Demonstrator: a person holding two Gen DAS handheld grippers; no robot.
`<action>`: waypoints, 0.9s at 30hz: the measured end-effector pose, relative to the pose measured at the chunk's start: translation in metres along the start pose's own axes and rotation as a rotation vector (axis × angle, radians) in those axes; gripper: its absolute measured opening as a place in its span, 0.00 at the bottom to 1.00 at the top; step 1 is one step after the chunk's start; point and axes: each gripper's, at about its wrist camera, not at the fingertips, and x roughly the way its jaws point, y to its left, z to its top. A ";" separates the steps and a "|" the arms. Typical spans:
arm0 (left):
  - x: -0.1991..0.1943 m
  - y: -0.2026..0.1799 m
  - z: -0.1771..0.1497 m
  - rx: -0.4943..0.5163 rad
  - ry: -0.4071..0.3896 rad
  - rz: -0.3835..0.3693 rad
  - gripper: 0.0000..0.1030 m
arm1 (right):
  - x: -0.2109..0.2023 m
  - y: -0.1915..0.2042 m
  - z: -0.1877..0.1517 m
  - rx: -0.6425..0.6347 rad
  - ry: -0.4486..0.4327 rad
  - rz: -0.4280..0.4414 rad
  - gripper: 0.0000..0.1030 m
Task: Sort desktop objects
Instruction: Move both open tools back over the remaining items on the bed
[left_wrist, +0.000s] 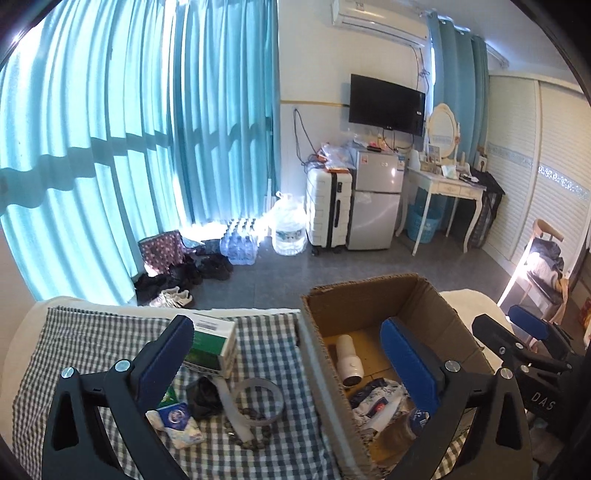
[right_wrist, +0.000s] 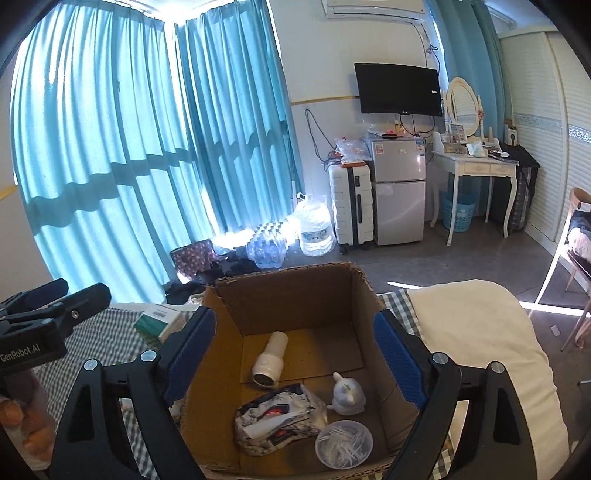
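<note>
- Step in hand, as I judge it: mid-sort. Several items already lie in the cardboard box (right_wrist: 295, 306); others wait on the checked cloth (left_wrist: 110, 332) beside it.
- Left gripper (left_wrist: 284, 354): jaws spread wide, holding nothing. It hangs above the box's left wall, one finger over the cloth, the other over the box.
- Right gripper (right_wrist: 295, 350): jaws spread wide, empty, hovering over the open box.
- In the box: a white cylinder bottle (right_wrist: 269, 363) lying on its side, a crinkled foil-like packet (right_wrist: 277, 417), a small pale figurine (right_wrist: 347, 395), and a clear round tub of thin white sticks (right_wrist: 343, 448).
- On the cloth, left of the box: a green-and-white carton (left_wrist: 212, 345), rigid and square-edged; a grey tape roll (left_wrist: 258, 402), a ring lying flat; a dark crumpled thing (left_wrist: 205, 397) touching it, which I cannot identify; a small soft blue-and-white packet (left_wrist: 177, 421).
- Next move, likely: the left gripper drops to one loose item. The carton offers flat parallel faces; the tape ring needs a pinch across its rim; the soft packet will deform.
- Box: corrugated, flaps up, stiff walls.
</note>
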 end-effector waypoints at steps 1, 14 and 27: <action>-0.003 0.004 0.000 0.003 -0.009 0.000 1.00 | -0.002 0.003 0.001 0.001 -0.004 0.010 0.87; -0.034 0.068 -0.007 -0.048 -0.041 0.079 1.00 | -0.014 0.054 0.016 -0.003 -0.064 0.035 1.00; -0.079 0.105 -0.002 -0.068 -0.079 0.150 1.00 | -0.046 0.117 0.031 -0.059 -0.056 0.047 1.00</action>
